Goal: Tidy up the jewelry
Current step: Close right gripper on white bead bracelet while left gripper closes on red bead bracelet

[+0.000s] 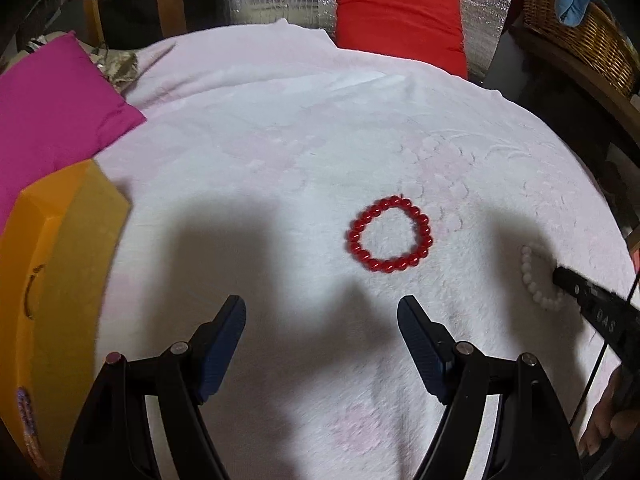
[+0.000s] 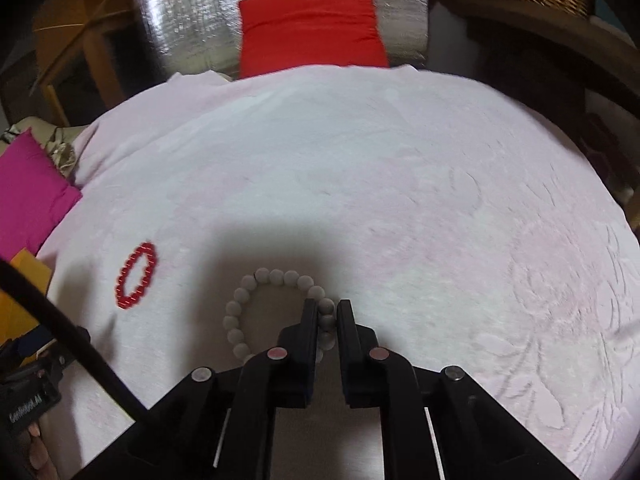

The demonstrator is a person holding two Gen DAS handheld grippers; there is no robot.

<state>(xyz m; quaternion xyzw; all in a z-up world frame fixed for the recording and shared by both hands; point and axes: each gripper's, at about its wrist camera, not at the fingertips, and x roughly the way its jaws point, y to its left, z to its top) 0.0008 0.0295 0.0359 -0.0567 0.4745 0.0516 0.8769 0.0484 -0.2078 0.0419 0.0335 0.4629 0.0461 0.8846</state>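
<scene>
Blanket (image 2: 360, 160), pale pink and plush, covers the whole work surface, with an orange box (image 1: 60, 260) at its left edge. On it, the red bracelet (image 1: 390, 234) lies flat as an open ring ahead of the left tool (image 1: 322, 312), whose jaws stand wide apart over bare fabric. Well to its right lies the white bracelet (image 2: 256, 304), matte round beads in a loop; the right tool (image 2: 327, 306) has its jaws nearly together around the loop's right side, though whether they actually pinch the beads I cannot tell. Both bracelets look light, limp and smooth-beaded, likely to slip, so gripping across the strand between beads seems safest.
</scene>
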